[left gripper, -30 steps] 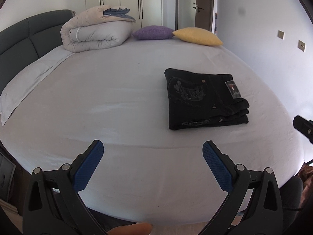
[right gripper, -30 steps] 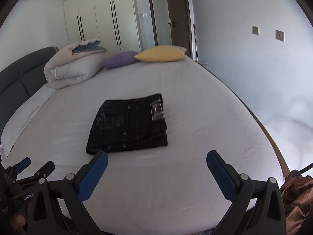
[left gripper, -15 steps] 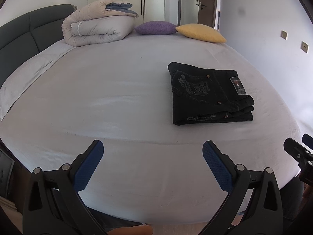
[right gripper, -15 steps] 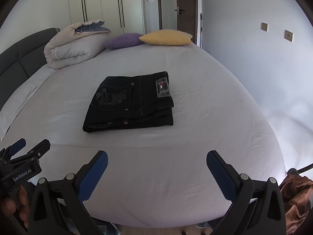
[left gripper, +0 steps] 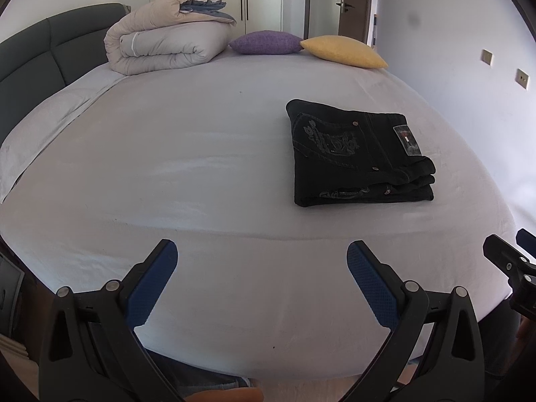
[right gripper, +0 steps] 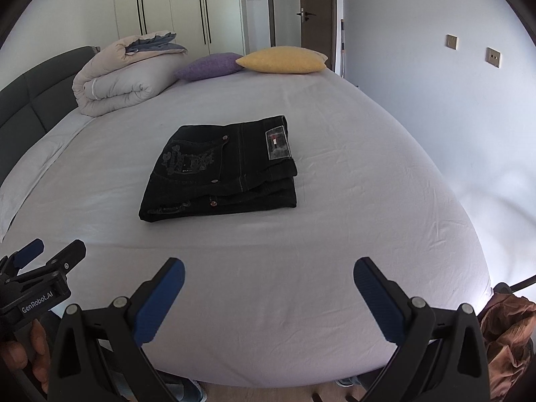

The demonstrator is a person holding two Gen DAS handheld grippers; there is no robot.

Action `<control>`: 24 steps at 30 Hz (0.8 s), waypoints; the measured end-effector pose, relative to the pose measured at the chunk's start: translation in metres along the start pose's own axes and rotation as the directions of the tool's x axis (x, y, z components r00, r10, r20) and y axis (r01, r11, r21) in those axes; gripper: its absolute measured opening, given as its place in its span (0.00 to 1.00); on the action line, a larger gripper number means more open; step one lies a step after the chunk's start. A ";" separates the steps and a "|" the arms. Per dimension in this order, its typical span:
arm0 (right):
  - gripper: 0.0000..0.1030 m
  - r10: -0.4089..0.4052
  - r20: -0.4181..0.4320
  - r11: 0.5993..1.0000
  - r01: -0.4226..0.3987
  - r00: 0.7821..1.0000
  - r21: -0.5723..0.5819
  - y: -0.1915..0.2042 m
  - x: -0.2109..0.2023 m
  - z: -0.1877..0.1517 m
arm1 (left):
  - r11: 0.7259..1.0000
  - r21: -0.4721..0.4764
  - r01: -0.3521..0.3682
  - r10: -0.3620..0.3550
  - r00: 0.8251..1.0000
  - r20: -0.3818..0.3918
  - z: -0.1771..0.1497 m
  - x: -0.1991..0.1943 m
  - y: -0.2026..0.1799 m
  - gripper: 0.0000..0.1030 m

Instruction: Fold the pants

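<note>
Black jeans (left gripper: 358, 155) (right gripper: 224, 171) lie folded into a compact stack on the white bed (left gripper: 201, 167) (right gripper: 351, 201), right of centre in the left wrist view, with a pocket label facing up. My left gripper (left gripper: 261, 258) is open over the bed's near edge, well short of the jeans and left of them. My right gripper (right gripper: 268, 274) is open too, nothing between its blue pads, also back from the jeans. Each gripper shows at the edge of the other's view: the right gripper (left gripper: 516, 261), the left gripper (right gripper: 43, 268).
A rolled duvet (left gripper: 167, 43), a purple pillow (left gripper: 264, 42) and a yellow pillow (left gripper: 341, 52) lie at the far end by the dark headboard (left gripper: 30, 57). A wall (right gripper: 452, 117) runs along the bed's right side. Brown cloth (right gripper: 509, 331) sits at the lower right.
Both grippers have drawn back and lowered slightly toward the near edge of the bed, staying open. The folded jeans have not moved.
</note>
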State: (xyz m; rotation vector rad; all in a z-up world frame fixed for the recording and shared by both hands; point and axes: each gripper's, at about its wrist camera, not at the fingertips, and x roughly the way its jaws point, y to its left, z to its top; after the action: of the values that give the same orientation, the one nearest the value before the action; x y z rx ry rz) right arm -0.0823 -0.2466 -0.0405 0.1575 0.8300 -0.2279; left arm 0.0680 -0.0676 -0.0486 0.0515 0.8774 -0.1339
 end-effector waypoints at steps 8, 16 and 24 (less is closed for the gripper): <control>1.00 -0.003 0.005 1.000 0.003 1.000 -0.001 0.002 -0.001 -0.001 | 1.000 0.001 -0.001 0.001 1.000 -0.010 -0.002 0.003 -0.001 1.00; 1.00 -0.005 0.006 1.000 0.005 1.000 -0.002 0.003 0.000 -0.001 | 1.000 0.002 -0.004 0.004 1.000 -0.017 -0.004 0.005 -0.001 1.00; 1.00 -0.004 0.005 1.000 0.004 1.000 -0.002 0.003 -0.001 -0.001 | 1.000 0.001 -0.005 0.005 1.000 -0.030 -0.006 0.009 0.001 1.00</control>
State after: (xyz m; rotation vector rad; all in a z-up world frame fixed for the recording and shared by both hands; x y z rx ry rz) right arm -0.0827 -0.2438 -0.0406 0.1536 0.8256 -0.2315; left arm 0.0693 -0.0668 -0.0589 0.0568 0.9067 -0.1296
